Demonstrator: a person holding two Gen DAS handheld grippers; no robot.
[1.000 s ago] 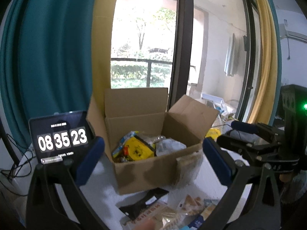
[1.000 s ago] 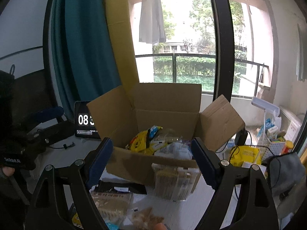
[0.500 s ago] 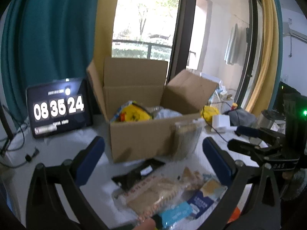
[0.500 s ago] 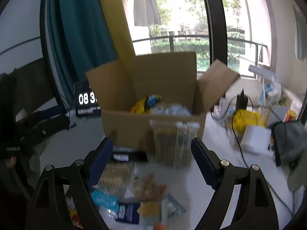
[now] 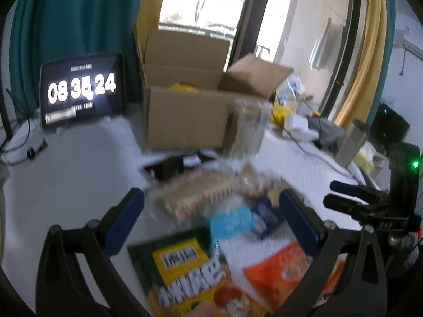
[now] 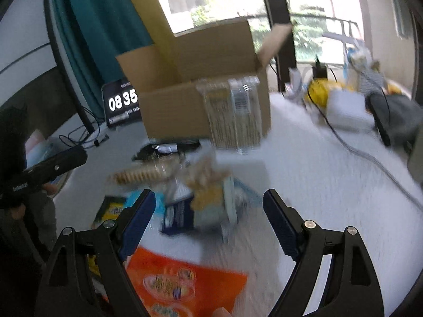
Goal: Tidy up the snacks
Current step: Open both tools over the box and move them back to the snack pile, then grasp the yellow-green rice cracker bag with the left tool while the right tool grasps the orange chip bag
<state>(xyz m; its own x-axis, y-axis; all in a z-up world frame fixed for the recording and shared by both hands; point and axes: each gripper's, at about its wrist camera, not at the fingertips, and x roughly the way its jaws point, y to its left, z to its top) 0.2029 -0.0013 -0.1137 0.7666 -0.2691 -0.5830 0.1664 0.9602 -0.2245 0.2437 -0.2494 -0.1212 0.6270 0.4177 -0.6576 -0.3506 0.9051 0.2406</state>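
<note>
White worktop (image 5: 79,174) stands before a window and teal curtain. At left, a clock tablet (image 5: 82,89) leans upright. Next comes the open cardboard box (image 5: 185,116), with a clear cracker pack (image 6: 234,113) leaning on its front wall.

Loose snacks lie in a pile in front of the box: a biscuit sleeve (image 5: 195,195), a blue packet (image 6: 182,214), a green-yellow bag (image 5: 190,272) and an orange bag (image 6: 182,282).

Left hand-held gripper (image 5: 211,219): jaws wide, empty, above the pile. Right hand-held gripper (image 6: 206,222): jaws wide, empty, blue packet beyond the tips.

Handling, as judged: bags are light, soft, slippery and crushable. Grip a sealed edge or corner, not the filled middle.
</note>
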